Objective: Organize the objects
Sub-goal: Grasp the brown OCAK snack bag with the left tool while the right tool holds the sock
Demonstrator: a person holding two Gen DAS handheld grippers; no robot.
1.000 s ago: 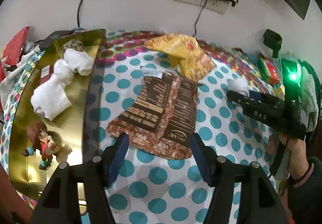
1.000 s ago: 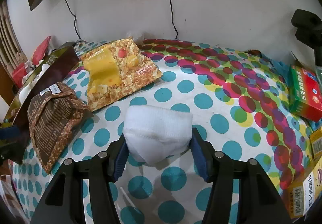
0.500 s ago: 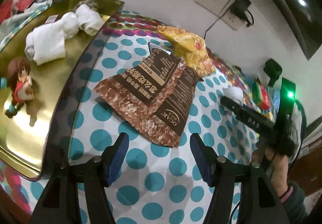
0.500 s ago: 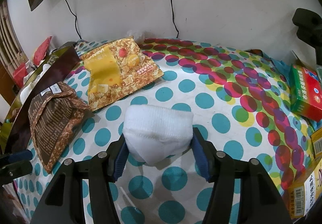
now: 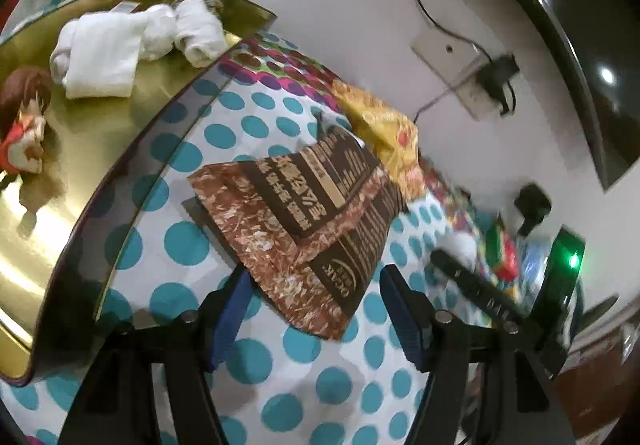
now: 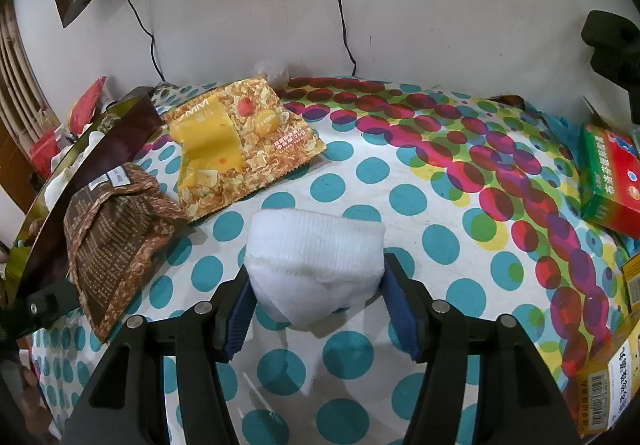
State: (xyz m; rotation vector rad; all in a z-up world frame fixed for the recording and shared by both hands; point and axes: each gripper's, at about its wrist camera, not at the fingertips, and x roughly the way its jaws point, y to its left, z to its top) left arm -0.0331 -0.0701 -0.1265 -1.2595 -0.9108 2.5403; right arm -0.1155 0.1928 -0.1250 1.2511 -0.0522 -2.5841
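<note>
left fingers (image 5: 314, 309) now lower, open over brown packet (image 5: 304, 213); right fingers (image 6: 316, 309) loosening around white sock (image 6: 314, 265)

A white tablecloth (image 6: 440, 285) printed with teal dots, turning magenta, red and lime toward the wall. On it a white ribbed sock (image 6: 316, 265), a brown snack bag (image 5: 308, 217) with dark panels, a yellow-and-orange bag (image 6: 240, 149); beside the cloth, a gold tray (image 5: 72, 149)

Polka-dot tablecloth (image 6: 440, 173): brown packet (image 6: 108, 237), yellow packet (image 6: 240, 141), gold tray (image 5: 100, 133).
</note>
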